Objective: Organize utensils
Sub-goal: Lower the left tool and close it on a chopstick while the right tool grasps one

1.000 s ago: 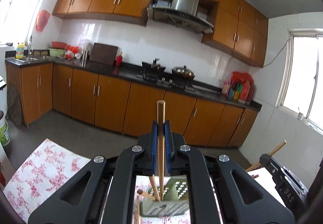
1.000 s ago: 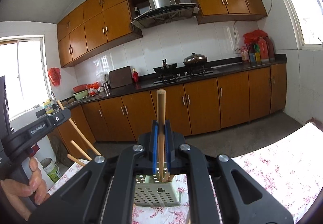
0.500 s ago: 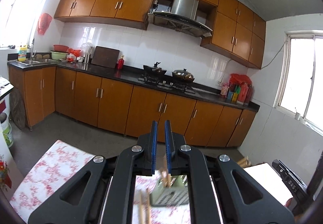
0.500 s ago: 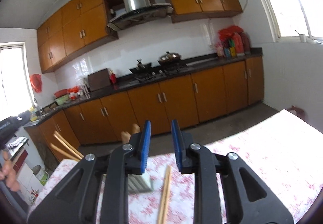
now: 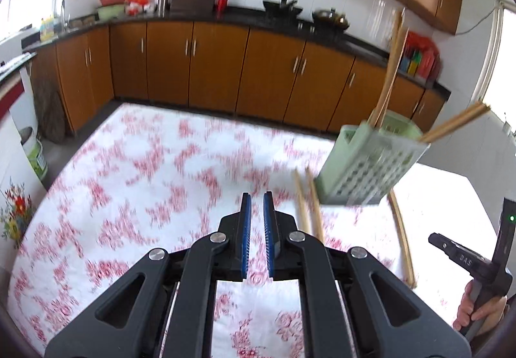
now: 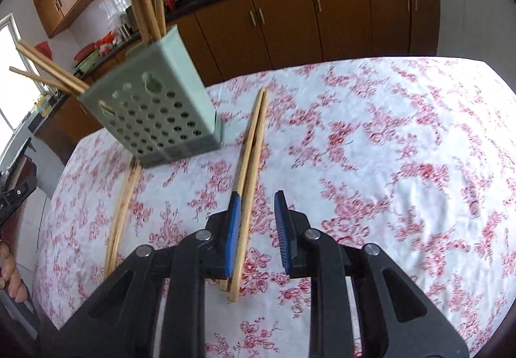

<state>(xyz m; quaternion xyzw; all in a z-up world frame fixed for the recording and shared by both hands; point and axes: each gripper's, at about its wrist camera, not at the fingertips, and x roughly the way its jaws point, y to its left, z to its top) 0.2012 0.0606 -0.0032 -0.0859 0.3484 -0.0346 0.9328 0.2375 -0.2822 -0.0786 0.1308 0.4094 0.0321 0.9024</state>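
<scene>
Kitchen, brown cabinets along the wall, stove with pots behind. The worktop (image 6: 387, 148) carried a white cloth with red flowers.

A second before, each tool gripped one upright chopstick over the green holder (image 6: 154, 113). Half a second on, both had let go. Now both views had tipped down to the worktop, blurred with motion. Those two sticks were judged delivered; several stood in the holder, some leaning out at its far corner.

The left tool (image 5: 254, 222) was empty, jaws parted by a narrow gap, low over bare cloth, near a loose pair (image 5: 308, 206) lying just beside the holder's base. Another pair (image 5: 401, 238) lay at the holder's other side, nearer the worktop's edge.

The right tool (image 6: 256, 229) was released, jaws wide, with a pair of chopsticks (image 6: 253, 161) on the cloth running between them, close to its left jaw, not yet pinched. This pair was likely the next pick. Two pairs appeared left to collect.

Writing: the right tool's body, in the left view, showed small characters, perhaps "DAS", too unclear to confirm, and a green light.
</scene>
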